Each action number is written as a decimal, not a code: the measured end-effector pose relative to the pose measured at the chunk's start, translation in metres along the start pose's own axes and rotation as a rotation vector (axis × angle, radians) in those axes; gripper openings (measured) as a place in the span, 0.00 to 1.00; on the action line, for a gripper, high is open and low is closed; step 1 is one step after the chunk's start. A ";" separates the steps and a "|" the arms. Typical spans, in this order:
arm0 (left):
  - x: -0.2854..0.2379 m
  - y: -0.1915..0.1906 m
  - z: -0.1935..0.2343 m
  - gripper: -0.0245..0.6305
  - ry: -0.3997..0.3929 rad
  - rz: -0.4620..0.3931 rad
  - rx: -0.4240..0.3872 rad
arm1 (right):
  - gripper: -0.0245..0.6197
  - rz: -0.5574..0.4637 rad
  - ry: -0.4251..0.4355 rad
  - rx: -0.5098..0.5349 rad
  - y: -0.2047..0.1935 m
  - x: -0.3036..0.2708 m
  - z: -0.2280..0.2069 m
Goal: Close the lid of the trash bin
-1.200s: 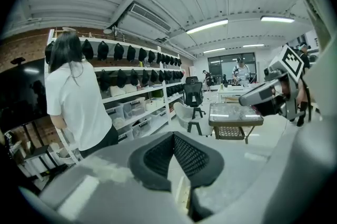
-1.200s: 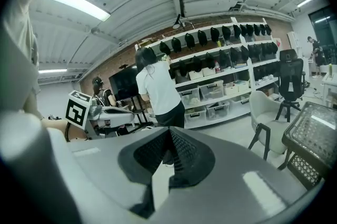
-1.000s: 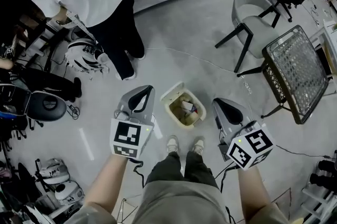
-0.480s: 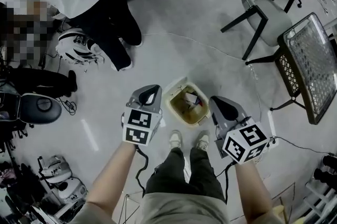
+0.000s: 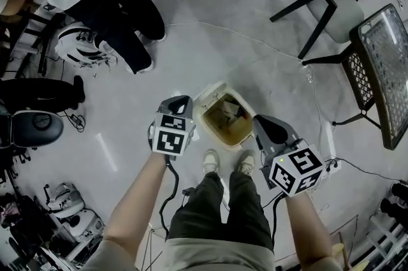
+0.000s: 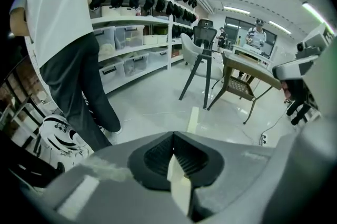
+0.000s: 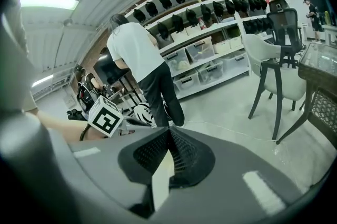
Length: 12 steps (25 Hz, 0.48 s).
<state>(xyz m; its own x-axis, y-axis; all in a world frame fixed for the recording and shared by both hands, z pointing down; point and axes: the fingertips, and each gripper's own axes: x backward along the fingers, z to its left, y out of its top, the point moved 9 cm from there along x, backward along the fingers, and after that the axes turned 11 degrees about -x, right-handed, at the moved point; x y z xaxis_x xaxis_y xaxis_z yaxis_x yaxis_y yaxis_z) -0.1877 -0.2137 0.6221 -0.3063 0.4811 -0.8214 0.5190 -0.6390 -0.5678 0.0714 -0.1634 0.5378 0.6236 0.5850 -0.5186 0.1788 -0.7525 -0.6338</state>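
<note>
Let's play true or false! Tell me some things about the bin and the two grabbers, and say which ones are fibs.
1. The trash bin has its lid open. True.
2. The left gripper is holding the lid. False: its jaws are together on nothing, beside the bin.
3. There is rubbish inside the bin. True.
4. The bin stands on a table. False: it is on the floor, by the person's shoes.
5. The right gripper has its jaws wide apart. False: they are together.
</note>
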 end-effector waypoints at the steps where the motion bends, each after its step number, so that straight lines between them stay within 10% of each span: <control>1: -0.006 -0.004 0.000 0.04 -0.008 0.015 0.001 | 0.04 -0.001 -0.003 -0.009 -0.002 -0.002 -0.003; 12: -0.027 -0.021 -0.059 0.04 -0.162 0.060 -0.063 | 0.04 0.025 -0.063 -0.102 -0.032 0.007 -0.032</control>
<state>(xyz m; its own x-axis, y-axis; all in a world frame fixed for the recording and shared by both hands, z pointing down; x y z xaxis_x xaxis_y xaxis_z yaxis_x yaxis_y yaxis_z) -0.1433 -0.1775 0.6594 -0.3946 0.3371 -0.8548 0.5875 -0.6228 -0.5167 0.0944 -0.1448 0.5727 0.5806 0.5810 -0.5704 0.2425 -0.7922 -0.5601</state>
